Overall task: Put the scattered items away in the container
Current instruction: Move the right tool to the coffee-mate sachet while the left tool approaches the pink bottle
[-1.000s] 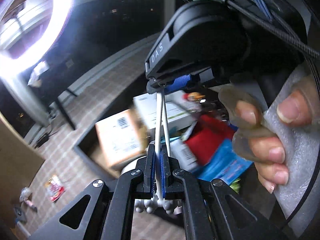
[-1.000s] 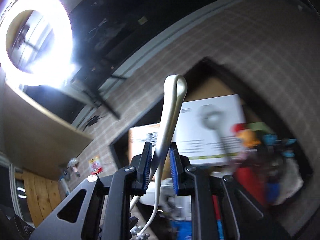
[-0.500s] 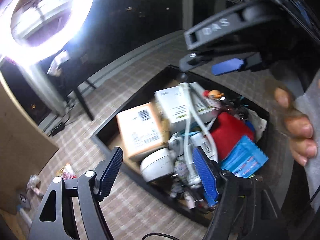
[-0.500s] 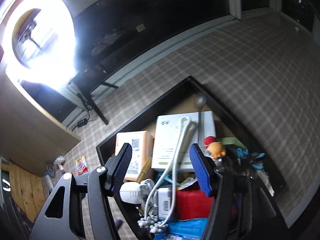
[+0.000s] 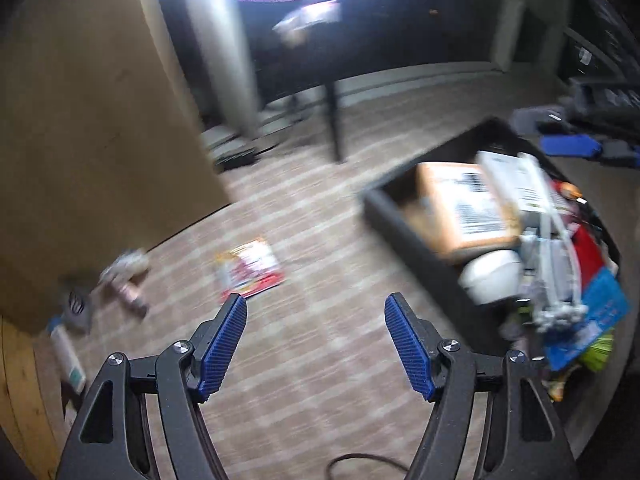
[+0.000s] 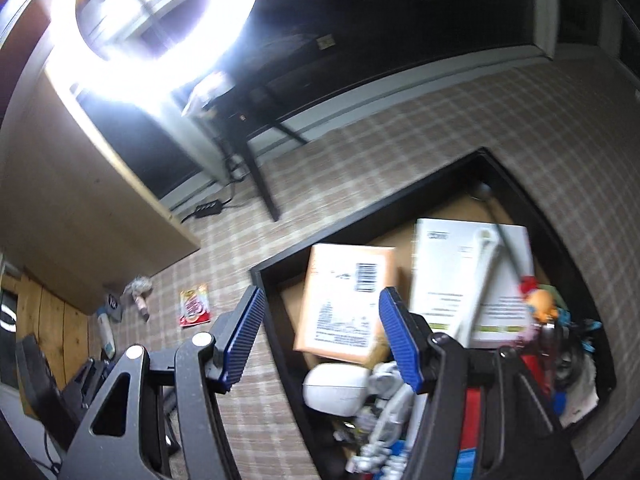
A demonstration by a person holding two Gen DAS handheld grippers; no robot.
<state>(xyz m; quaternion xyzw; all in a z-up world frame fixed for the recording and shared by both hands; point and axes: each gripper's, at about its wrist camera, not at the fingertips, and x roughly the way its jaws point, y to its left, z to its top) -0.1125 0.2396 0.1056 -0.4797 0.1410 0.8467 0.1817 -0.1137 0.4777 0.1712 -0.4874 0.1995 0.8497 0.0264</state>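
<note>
A second ago a white cable was pinched by both grippers above the container; now the left gripper [image 5: 316,320] and the right gripper [image 6: 320,316] are both spread wide with nothing between the pads, and the white cable [image 6: 472,296] is seen lying inside the black container [image 6: 280,344], draped over the white box [image 6: 440,268] beside the orange box [image 6: 344,300]. That item can therefore be judged as delivered. The left gripper has been swung away from the container, which now sits at the right of its view, and is aimed at the carpeted floor [image 5: 320,380]

Items are still left scattered on the floor: a red and white packet [image 5: 250,268] just ahead of the left gripper, and a small blurred cluster [image 5: 124,276] further left near the wooden panel. The packet is likely the next thing to be picked up

In the left view the right gripper's blue pad [image 5: 568,146] is caught at the far right edge. Only in the right view is the container's full outline shown, along with a power strip [image 6: 208,208] by the desk legs
</note>
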